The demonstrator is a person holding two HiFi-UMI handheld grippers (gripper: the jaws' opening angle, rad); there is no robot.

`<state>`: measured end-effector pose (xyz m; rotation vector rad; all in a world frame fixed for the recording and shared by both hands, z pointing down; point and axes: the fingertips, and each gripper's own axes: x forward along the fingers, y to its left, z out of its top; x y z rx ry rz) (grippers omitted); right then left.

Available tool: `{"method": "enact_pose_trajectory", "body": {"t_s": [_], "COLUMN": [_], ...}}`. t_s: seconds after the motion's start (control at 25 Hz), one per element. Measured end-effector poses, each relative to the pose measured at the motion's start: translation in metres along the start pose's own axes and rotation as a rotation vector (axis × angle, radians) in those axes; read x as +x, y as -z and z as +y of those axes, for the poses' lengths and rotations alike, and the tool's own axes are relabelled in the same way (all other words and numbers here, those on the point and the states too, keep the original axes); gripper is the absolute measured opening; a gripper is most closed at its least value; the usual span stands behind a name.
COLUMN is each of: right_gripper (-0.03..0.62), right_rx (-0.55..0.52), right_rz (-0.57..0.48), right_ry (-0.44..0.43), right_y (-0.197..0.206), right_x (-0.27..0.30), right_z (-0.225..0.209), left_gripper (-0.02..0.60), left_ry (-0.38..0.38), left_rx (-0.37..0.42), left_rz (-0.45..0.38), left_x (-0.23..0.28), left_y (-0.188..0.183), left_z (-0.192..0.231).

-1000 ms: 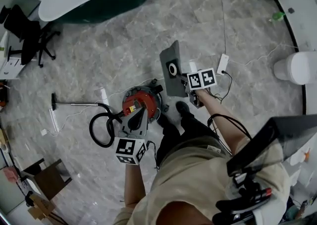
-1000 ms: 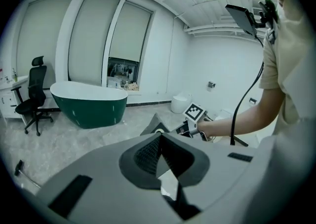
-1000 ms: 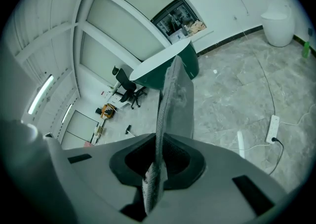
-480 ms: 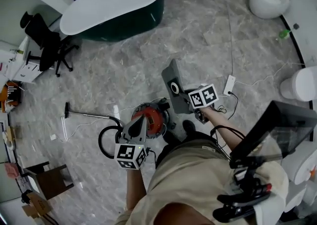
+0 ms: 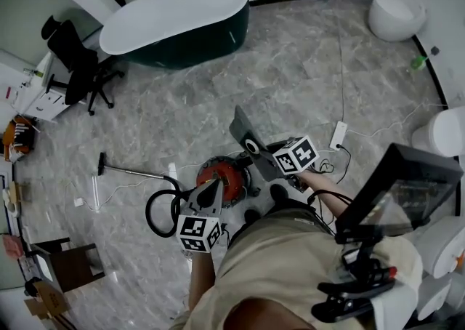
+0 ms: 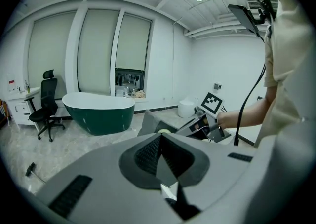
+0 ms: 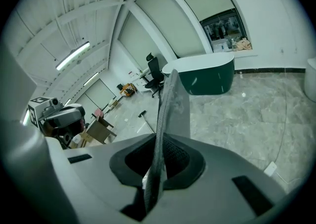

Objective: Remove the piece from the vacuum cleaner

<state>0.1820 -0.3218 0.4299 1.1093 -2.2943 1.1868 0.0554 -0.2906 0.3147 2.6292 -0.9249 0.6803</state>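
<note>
The red round vacuum cleaner stands on the marble floor at my feet, its black hose looping to the left. My right gripper is shut on a flat grey piece with a round hole, held up in the air clear of the cleaner. In the right gripper view the piece runs edge-on between the pads. My left gripper hovers over the cleaner's left side, jaws shut with nothing in them. From the left gripper view the piece and the right gripper's marker cube show ahead.
A dark green bathtub stands at the back, with a black office chair to its left. The vacuum's wand lies on the floor at left. A white power strip and cables lie at right, near white round stools.
The head camera has tilted up, showing more of the room. My right gripper with the grey piece has dropped slightly and the piece now leans flatter. The left gripper stays over the cleaner.
</note>
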Motion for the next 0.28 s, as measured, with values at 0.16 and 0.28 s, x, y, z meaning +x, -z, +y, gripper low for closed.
{"method": "enact_pose_trajectory", "body": {"t_s": [0.16,0.28], "right_gripper": [0.029,0.029], "right_rx": [-0.008,0.000], "right_rz": [-0.005,-0.014], "right_ry": [0.021,0.019], "right_y": [0.010,0.021], "right_x": [0.003,0.012], "right_z": [0.032,0.069], "left_gripper": [0.003,0.003], "left_ry": [0.014,0.022], "left_rx": [0.020,0.036], "left_rz": [-0.041,-0.046], "left_x": [-0.033,-0.071], "left_y": [0.002,0.014], "left_z": [0.009,0.018]}}
